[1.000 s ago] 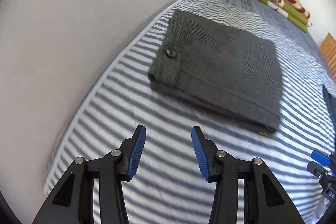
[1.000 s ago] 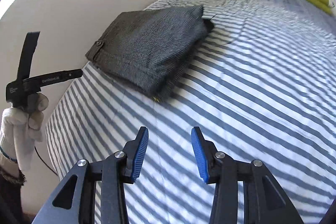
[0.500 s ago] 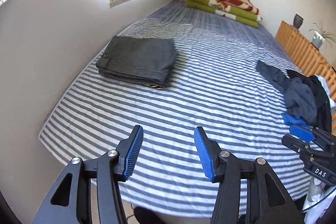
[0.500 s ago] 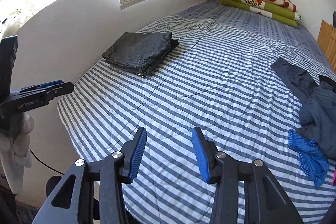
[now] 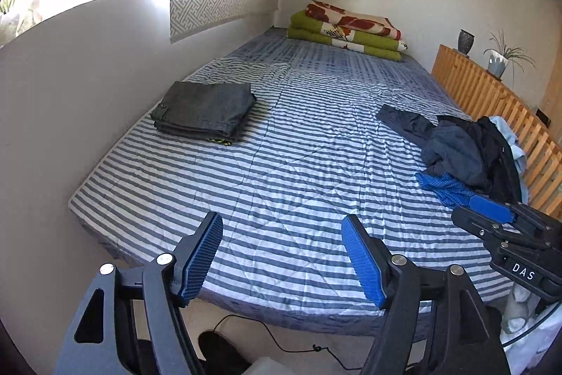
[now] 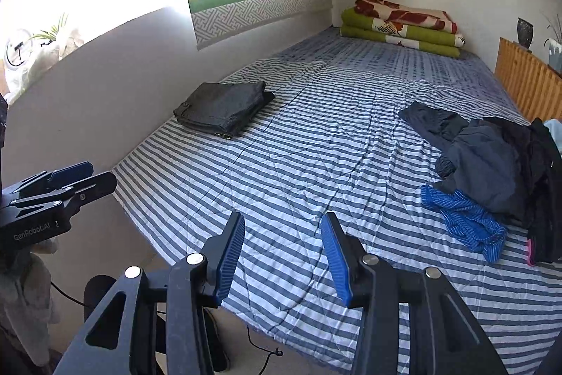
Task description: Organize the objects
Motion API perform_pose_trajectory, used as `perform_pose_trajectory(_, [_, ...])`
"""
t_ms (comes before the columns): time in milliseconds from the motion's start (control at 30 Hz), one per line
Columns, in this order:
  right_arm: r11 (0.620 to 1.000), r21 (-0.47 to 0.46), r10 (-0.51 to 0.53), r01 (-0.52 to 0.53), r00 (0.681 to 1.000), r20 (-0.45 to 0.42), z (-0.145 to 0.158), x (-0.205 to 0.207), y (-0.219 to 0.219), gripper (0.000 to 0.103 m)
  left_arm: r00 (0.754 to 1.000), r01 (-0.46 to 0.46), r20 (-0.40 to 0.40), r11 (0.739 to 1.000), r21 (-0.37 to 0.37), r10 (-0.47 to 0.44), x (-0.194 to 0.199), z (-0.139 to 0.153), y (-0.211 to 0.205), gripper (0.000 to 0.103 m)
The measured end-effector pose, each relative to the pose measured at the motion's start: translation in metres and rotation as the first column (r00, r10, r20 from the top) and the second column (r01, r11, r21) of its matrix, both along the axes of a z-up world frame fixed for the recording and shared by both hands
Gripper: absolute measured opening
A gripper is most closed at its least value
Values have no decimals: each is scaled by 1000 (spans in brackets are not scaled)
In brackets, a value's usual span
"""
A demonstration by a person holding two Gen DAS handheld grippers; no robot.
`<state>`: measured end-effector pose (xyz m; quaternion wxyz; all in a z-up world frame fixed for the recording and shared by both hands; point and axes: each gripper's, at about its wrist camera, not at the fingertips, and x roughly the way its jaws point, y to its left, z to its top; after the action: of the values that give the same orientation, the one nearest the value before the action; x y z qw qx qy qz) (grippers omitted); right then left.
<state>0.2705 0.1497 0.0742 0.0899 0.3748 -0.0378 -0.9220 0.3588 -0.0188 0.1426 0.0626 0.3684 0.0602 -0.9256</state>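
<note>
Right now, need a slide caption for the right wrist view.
Open right gripper over striped bed: folded grey trousers by the wall, unsorted clothes pile opposite.

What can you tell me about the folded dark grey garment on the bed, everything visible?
The folded grey garment is a neat, flat rectangle of several stacked layers in a woven, heathered charcoal fabric. A button shows at its near left corner, and a small yellow tag peeks out at its near edge. It lies on the striped bedspread near the wall-side edge, apart from the loose clothes. Neither gripper touches it.
</note>
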Motion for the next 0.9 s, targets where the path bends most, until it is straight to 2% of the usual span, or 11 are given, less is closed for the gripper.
perform_pose_trajectory(167, [999, 45, 26, -25, 999, -25, 1, 23, -9, 45, 999, -50, 7, 999, -13, 50, 19, -11, 1, 85])
perform_pose_trajectory(300, [998, 36, 48, -47, 998, -26, -1, 35, -14, 45, 998, -61, -7, 998, -5, 61, 25, -13, -2, 87])
perform_pose_trajectory(500, [999, 23, 26, -25, 999, -39, 1, 49, -13, 45, 999, -47, -29, 999, -13, 46, 32, -7, 0, 90])
perform_pose_trajectory(667, [999, 48, 13, -10, 998, -65, 4, 58, -14, 47, 999, -42, -24, 999, -19, 42, 35, -10, 1, 90])
perform_pose_trajectory(900, [998, 55, 18, -13, 997, -76, 0, 57, -14, 50, 997, -67, -31, 997, -44, 66, 33, -10, -2, 90])
